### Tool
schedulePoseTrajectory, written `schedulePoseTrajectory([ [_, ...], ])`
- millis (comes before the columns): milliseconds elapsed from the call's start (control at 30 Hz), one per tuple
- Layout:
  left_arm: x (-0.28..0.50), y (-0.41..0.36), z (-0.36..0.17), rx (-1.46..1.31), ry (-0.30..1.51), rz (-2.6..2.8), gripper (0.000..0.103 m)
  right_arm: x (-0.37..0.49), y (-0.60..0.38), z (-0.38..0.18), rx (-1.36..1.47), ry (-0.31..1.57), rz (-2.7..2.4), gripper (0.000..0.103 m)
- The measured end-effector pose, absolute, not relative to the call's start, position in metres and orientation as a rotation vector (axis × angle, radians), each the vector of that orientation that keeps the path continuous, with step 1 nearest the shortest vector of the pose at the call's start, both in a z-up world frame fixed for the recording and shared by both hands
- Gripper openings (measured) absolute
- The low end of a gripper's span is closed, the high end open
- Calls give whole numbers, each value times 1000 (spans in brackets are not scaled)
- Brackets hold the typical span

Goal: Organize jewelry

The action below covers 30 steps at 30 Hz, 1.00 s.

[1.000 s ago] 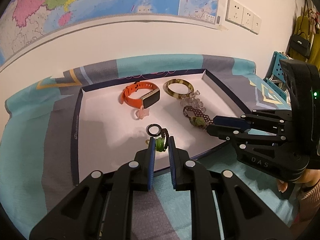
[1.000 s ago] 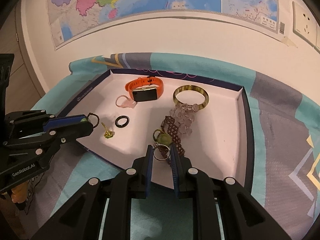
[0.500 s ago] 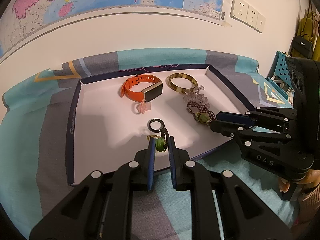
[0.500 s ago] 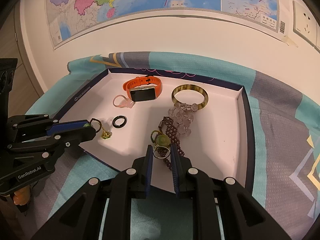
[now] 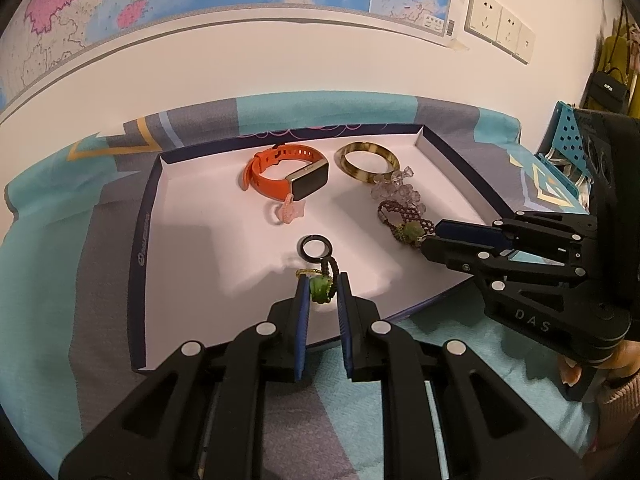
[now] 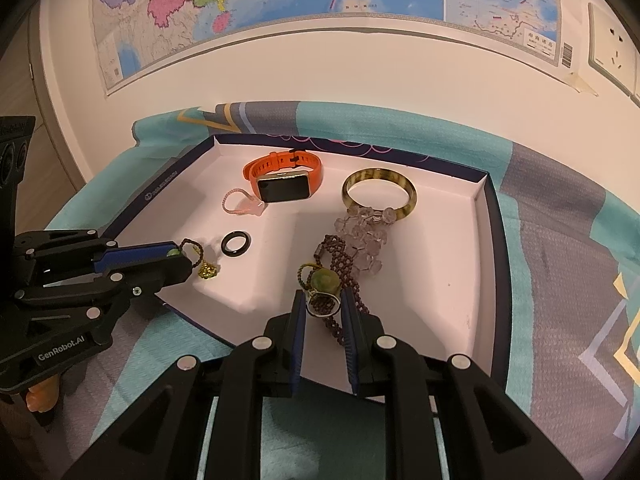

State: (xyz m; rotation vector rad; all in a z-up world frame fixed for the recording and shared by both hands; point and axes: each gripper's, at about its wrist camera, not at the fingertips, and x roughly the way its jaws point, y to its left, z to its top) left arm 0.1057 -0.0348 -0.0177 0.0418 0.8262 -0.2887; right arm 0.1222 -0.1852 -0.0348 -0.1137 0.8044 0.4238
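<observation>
While both grippers pinch charms — left gripper [image 5: 321,289], right gripper [image 6: 323,303] — tray [image 5: 138,240] rests.

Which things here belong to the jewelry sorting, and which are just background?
Job items:
- white tray
- green bead charm, pinched in the left gripper
- silver ring, held by the right gripper
- black ring
- orange watch
- tortoiseshell bangle
- crystal bracelet
- pink charm

Background:
- wall map
- sockets
- patterned cloth
</observation>
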Motion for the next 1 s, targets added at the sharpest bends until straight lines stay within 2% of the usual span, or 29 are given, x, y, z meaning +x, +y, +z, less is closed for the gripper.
schedulePoseTrajectory([
  [100,107,-34,-19,40,828,-285,16,122,-184,-35,-115,805,420,18],
  [167,106,-33,-18,40,826,-276,29,121,-185,-34,-110,801,416,23],
  [300,100,-32,-14,36,809,-275,43,112,-188,-29,-106,774,402,45],
  [333,97,-32,-12,40,799,-273,49,110,-189,-28,-104,770,401,46],
  [400,91,-32,-9,50,787,-261,64,106,-192,-26,-90,759,397,58],
  [433,87,-31,-8,56,778,-253,73,102,-194,-24,-82,752,396,59],
  [500,77,-29,-3,66,757,-245,75,95,-196,-22,-75,743,396,62],
  [567,67,-28,1,69,741,-243,87,87,-197,-22,-70,737,393,70],
  [633,57,-26,4,66,723,-239,89,77,-197,-22,-76,724,393,76],
  [667,51,-25,6,67,713,-240,92,72,-197,-23,-81,719,388,82],
  [733,41,-22,8,54,699,-231,97,63,-197,-23,-80,705,382,87],
  [800,32,-21,10,37,691,-229,97,57,-197,-24,-79,699,371,97],
  [1000,15,-16,8,10,690,-184,97,36,-200,-22,-71,680,333,96],
])
